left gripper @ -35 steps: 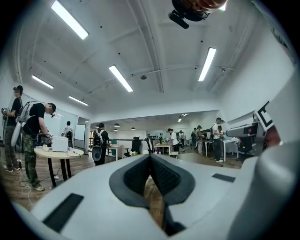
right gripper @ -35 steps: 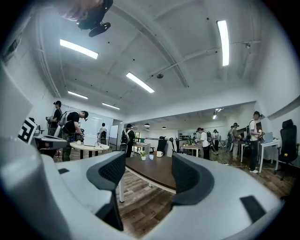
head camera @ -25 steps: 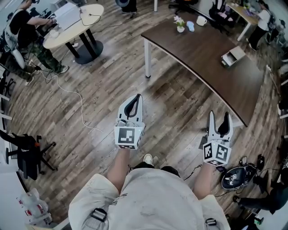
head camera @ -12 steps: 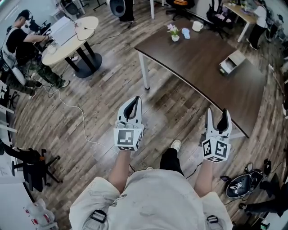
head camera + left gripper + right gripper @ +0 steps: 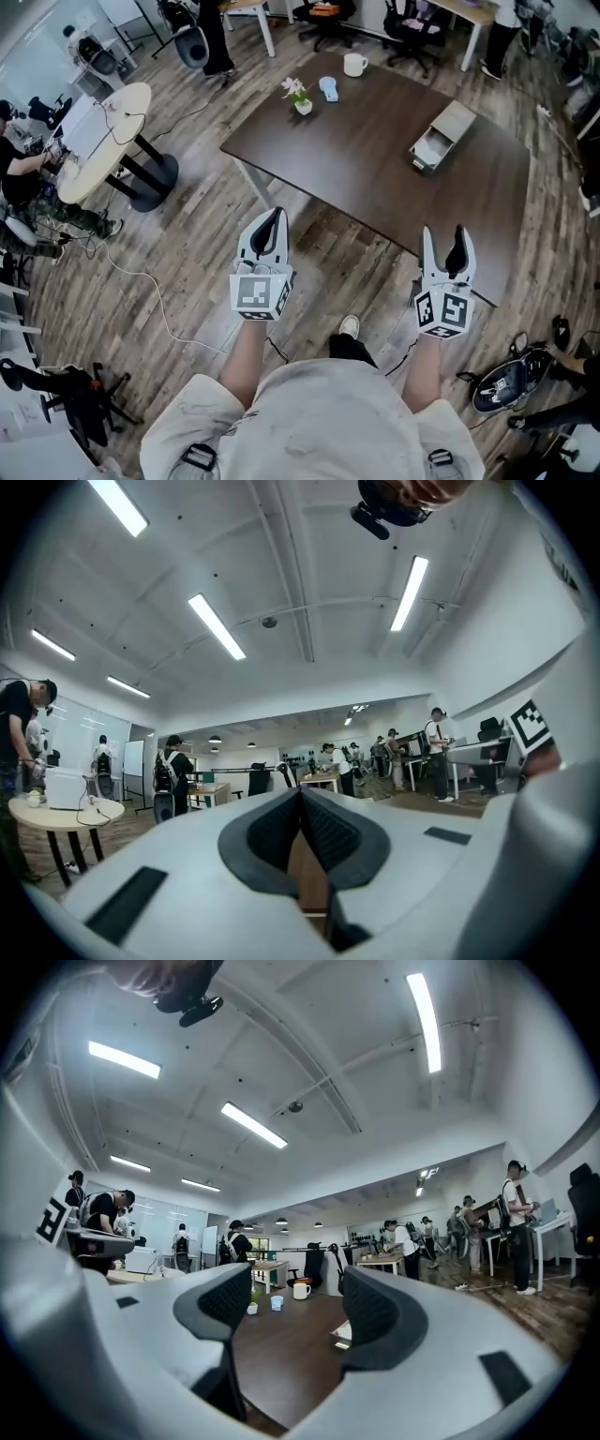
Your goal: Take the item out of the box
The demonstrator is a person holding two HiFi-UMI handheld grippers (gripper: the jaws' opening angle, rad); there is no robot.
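Observation:
A small grey box (image 5: 439, 137) with its drawer end pulled out lies on the dark brown table (image 5: 375, 150), toward its right side; its contents cannot be made out. In the right gripper view the box (image 5: 343, 1331) peeks past the right jaw. My left gripper (image 5: 271, 223) is shut and empty, held over the floor before the table's near edge. My right gripper (image 5: 444, 241) is open and empty, at the table's near right edge. In the left gripper view the jaws of the left gripper (image 5: 301, 803) meet at the tips.
On the table's far side stand a white mug (image 5: 354, 64), a small flower pot (image 5: 299, 97) and a light blue object (image 5: 328, 88). A round white table (image 5: 94, 141) with a seated person stands at left. Office chairs (image 5: 412, 17) line the back. A cable (image 5: 150, 281) runs on the wood floor.
The view has swung toward the table, which now lies nearer and straight ahead. Both grippers kept their pose, left shut and right open, and now sit closer to the table's near edge.

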